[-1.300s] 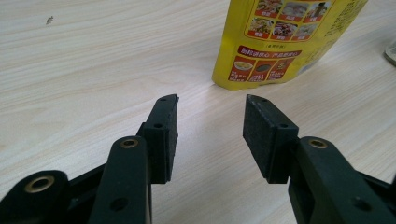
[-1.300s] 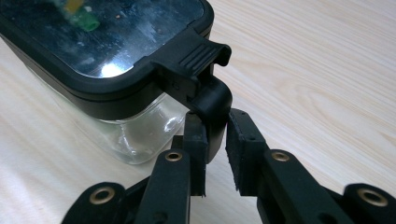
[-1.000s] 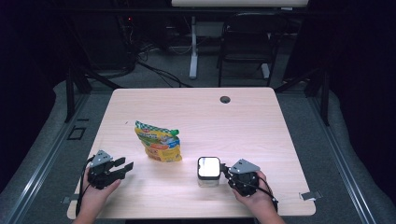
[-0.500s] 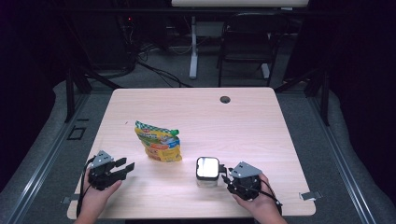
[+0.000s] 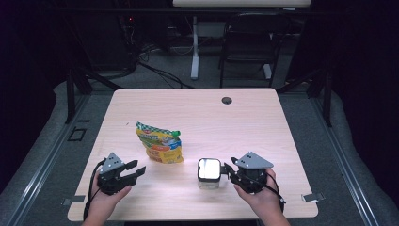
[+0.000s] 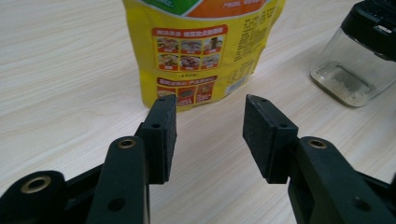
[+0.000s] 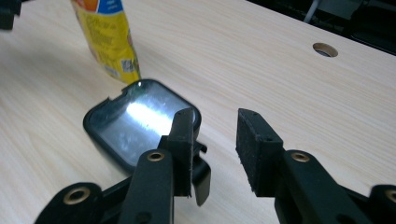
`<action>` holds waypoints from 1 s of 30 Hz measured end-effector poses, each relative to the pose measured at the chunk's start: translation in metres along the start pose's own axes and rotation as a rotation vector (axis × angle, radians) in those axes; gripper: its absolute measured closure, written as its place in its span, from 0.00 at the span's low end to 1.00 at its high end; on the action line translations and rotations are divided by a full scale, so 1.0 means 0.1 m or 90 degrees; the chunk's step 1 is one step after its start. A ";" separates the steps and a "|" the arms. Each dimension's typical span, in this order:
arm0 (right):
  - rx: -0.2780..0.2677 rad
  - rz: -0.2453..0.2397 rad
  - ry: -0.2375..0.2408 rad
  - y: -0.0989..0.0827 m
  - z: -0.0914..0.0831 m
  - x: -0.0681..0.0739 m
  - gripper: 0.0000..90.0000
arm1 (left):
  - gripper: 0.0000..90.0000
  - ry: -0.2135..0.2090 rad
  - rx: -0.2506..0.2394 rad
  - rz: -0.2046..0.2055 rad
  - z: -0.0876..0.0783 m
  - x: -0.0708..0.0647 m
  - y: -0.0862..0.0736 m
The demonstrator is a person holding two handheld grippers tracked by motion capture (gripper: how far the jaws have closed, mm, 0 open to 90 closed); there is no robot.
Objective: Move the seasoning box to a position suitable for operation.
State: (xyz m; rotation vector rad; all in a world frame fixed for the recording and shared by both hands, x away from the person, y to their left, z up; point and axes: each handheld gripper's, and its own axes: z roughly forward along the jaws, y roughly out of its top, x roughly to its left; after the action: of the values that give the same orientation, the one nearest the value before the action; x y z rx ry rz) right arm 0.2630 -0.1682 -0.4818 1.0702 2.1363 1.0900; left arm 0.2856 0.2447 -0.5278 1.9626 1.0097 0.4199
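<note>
**Grippers over pouch and jar**

The jar (image 5: 209, 173) stands near the table's (image 5: 244, 117) front edge, the pouch (image 5: 159, 142) just left of it. Right gripper (image 7: 214, 140): jaws apart, just closing, empty; its left pad overlaps the lid's (image 7: 135, 119) rim, contact unclear. A good grip probably needs the jaws centred on the lid tab (image 7: 201, 175). Left gripper (image 6: 209, 133): jaws about half open, empty, aimed at the pouch's lower edge, not touching

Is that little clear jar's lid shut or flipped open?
Shut, apparently: the black lid lies flat across the clear jar, which stands upright.
</note>
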 end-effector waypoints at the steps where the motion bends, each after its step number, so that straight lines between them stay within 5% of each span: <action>1: 0.001 0.009 0.000 0.01 0.01 -0.01 0.75 | 0.61 -0.001 0.002 0.002 0.01 -0.01 0.00; 8: 0.021 0.065 -0.004 -0.11 0.11 -0.10 0.75 | 0.59 -0.023 0.005 -0.005 0.05 -0.09 0.05; 12: 0.027 0.097 0.000 -0.11 0.11 -0.13 0.75 | 0.64 -0.057 0.025 -0.003 0.13 -0.20 0.15; 22: 0.054 0.107 0.025 -0.06 0.19 0.00 0.85 | 0.76 -0.098 0.046 0.047 0.51 -0.64 0.40; 30: 0.059 0.139 0.049 -0.09 0.26 -0.01 0.84 | 0.81 -0.116 0.053 0.064 0.69 -0.82 0.49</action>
State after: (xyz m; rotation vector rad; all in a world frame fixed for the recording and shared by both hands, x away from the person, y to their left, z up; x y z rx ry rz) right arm 0.2783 -0.1615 -0.5037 1.3495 2.1874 1.1565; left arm 0.3013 0.1283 -0.5198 2.0907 0.8274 0.2503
